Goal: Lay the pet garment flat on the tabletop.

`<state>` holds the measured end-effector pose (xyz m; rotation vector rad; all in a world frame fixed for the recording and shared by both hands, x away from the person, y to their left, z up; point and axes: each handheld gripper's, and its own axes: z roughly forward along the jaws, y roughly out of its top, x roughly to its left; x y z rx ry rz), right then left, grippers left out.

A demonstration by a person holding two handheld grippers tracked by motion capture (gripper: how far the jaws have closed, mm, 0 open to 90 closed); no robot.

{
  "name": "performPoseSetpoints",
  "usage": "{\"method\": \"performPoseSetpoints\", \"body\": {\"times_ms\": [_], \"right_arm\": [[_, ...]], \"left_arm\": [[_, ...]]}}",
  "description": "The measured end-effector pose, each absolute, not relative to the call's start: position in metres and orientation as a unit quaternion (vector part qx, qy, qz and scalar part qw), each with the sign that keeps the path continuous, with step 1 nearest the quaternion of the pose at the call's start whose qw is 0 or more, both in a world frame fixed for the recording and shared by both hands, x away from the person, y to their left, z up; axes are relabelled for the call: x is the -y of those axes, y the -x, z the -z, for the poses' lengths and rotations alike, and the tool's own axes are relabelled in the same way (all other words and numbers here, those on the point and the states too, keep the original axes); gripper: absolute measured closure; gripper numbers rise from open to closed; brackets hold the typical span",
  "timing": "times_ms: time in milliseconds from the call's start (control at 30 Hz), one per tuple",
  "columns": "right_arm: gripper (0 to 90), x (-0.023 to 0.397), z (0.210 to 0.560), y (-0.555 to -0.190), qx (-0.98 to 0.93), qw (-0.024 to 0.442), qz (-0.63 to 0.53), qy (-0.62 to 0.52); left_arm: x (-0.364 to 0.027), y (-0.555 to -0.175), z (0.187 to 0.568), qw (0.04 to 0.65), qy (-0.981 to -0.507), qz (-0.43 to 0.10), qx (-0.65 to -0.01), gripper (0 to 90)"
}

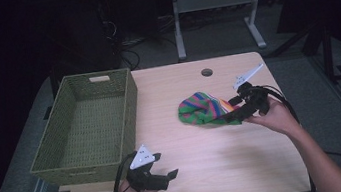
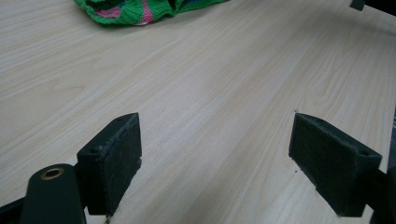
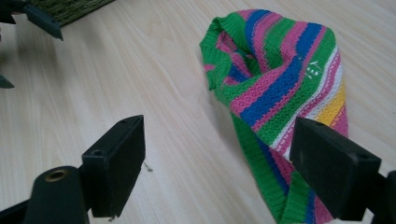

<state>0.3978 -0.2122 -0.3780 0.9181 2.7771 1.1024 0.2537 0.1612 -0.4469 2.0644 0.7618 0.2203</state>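
A striped knitted cloth in green, pink, blue and yellow lies bunched on the right half of the wooden table. My right gripper is open at the cloth's right edge, jaws spread wide. In the right gripper view the cloth lies just ahead, its lower end running between the jaws by the right one. My left gripper is open near the table's front left, over bare wood. The left gripper view catches the cloth's edge far off at the top.
A green woven basket with nothing in it stands on the table's left side, close behind my left gripper. A round cable hole sits at the table's far edge. Desk legs and cables lie on the floor beyond.
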Motion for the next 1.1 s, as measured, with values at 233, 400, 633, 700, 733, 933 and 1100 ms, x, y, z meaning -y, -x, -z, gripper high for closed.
{"method": "performPoseSetpoints", "body": {"times_ms": [233,400,633,700,733,933,1100], "right_arm": [[18.2,0.204,0.381,-0.413,-0.892,0.006,-0.339,-0.298],[18.7,0.196,0.380,-0.422,-0.894,0.011,-0.337,-0.296],[19.3,0.188,0.380,-0.435,-0.897,0.013,-0.329,-0.294],[19.3,0.186,0.380,-0.439,-0.897,0.012,-0.327,-0.296],[19.2,0.186,0.381,-0.441,-0.898,0.010,-0.323,-0.299],[19.6,0.183,0.386,-0.449,-0.895,0.008,-0.323,-0.306],[19.2,0.181,0.395,-0.457,-0.896,0.004,-0.313,-0.316]], "left_arm": [[-0.161,-0.255,0.447,0.450,-0.834,-0.088,-0.307,16.7],[-0.160,-0.254,0.446,0.454,-0.832,-0.085,-0.309,16.7],[-0.163,-0.255,0.445,0.454,-0.832,-0.087,-0.307,16.7],[-0.163,-0.255,0.445,0.454,-0.832,-0.087,-0.308,16.7],[-0.163,-0.255,0.445,0.456,-0.830,-0.087,-0.308,16.7],[-0.164,-0.255,0.445,0.458,-0.829,-0.086,-0.310,16.7],[-0.164,-0.256,0.445,0.459,-0.828,-0.085,-0.310,16.7]]}}
